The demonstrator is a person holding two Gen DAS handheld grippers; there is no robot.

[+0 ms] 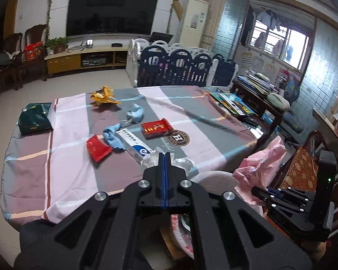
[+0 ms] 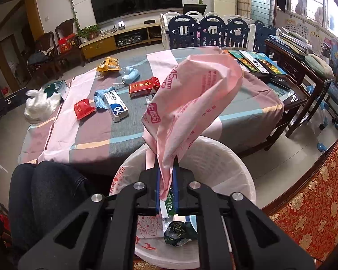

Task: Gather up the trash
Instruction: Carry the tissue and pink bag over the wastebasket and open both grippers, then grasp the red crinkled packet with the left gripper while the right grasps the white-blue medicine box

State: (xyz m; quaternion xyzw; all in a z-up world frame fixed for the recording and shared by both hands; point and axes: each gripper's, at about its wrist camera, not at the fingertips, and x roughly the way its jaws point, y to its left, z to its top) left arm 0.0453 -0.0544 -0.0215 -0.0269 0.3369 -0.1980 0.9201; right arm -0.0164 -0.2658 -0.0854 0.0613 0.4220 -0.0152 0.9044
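With a green wrapper point(image 2: 178, 231) already in the bin point(image 2: 236, 168), the left tongs point(image 1: 166, 157) pinch a white plastic wad point(image 1: 182, 162) over the desk point(image 1: 67, 168), the right tongs point(image 2: 166, 175) grip the pink bag point(image 2: 191, 103), and the boxes, masks and wrappers wait on the cloth.

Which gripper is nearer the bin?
Right. The right gripper hovers just above the bin, shut on the pink bag; the left gripper is off beside the table, holding white plastic.
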